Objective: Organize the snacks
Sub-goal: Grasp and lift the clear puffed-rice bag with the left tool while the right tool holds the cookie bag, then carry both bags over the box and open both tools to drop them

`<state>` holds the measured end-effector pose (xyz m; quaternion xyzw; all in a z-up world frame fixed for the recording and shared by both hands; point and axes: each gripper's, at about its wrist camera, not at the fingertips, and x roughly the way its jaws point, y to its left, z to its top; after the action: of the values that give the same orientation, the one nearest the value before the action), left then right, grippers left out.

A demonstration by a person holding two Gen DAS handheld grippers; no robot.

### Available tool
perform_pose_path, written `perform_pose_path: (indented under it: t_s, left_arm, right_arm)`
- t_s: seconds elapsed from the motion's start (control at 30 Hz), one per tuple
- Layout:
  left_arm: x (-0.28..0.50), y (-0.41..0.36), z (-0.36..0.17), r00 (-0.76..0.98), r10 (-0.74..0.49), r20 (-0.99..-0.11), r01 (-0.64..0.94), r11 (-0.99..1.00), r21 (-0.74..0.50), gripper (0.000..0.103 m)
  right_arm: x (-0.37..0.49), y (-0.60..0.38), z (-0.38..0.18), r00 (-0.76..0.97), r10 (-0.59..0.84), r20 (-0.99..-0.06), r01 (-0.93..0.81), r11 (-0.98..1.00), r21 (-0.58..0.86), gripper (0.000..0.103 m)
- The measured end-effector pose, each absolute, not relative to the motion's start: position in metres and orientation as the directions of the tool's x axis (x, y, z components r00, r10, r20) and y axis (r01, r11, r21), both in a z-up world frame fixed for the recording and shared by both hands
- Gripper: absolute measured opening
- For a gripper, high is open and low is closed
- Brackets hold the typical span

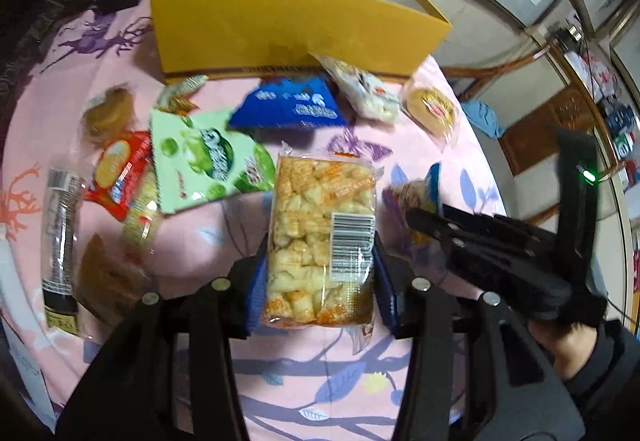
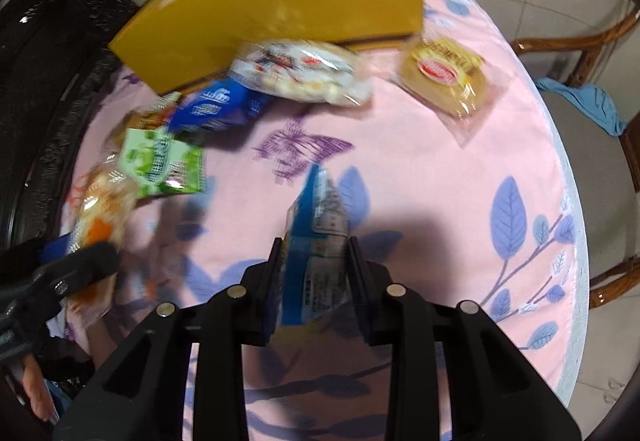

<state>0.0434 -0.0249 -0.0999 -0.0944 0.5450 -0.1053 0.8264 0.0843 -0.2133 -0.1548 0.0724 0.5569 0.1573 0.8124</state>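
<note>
We have the puffed-snack pack (image 1: 320, 241) clamped across its width in the left claw (image 1: 318, 281), long axis running straight ahead toward the yellow box (image 1: 296, 25), which stands beyond the claw past the loose snacks. The right claw (image 2: 312, 273) pinches a blue packet (image 2: 312, 241) edge-on. Both packs sit clear above the tabletop (image 2: 440, 169). We judge the left claw nearer the box.

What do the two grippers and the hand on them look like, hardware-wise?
Both are matte black plastic. The left gripper and right gripper have blue-edged pads and round silver fasteners. The right one's body shows a green light. The person's sleeve is dark.
</note>
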Motion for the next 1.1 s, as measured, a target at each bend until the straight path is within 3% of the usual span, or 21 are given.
perform_pose_path:
  t_s: [0.33,0.77,0.87,1.0,1.1]
  left_arm:
    - [0.085,-0.006,-0.068,0.482,-0.233,-0.845,0.002,0.964,-0.265,0.046]
    - [0.094,-0.007,-0.065,0.48,-0.254,-0.84,-0.007,0.956,-0.293,0.046]
    - [0.095,-0.006,-0.065,0.484,-0.253,-0.838,-0.01,0.956,-0.294,0.046]
    - [0.096,-0.004,-0.065,0.487,-0.253,-0.836,-0.017,0.954,-0.299,0.046]
    - [0.097,-0.004,-0.065,0.482,-0.256,-0.838,-0.016,0.954,-0.301,0.046]
  right_arm:
    - [0.102,-0.196,-0.104,0.399,0.346,-0.849,-0.226,0.935,0.275,0.029]
    - [0.1,-0.218,-0.167,0.278,0.26,-0.925,-0.135,0.964,0.23,0.028]
    - [0.098,-0.219,-0.164,0.304,0.152,-0.94,-0.108,0.986,0.124,0.031]
    - [0.097,-0.223,-0.168,0.303,0.162,-0.939,-0.102,0.985,0.136,0.032]
    - [0.098,-0.22,-0.168,0.315,0.102,-0.944,-0.111,0.991,0.071,0.045]
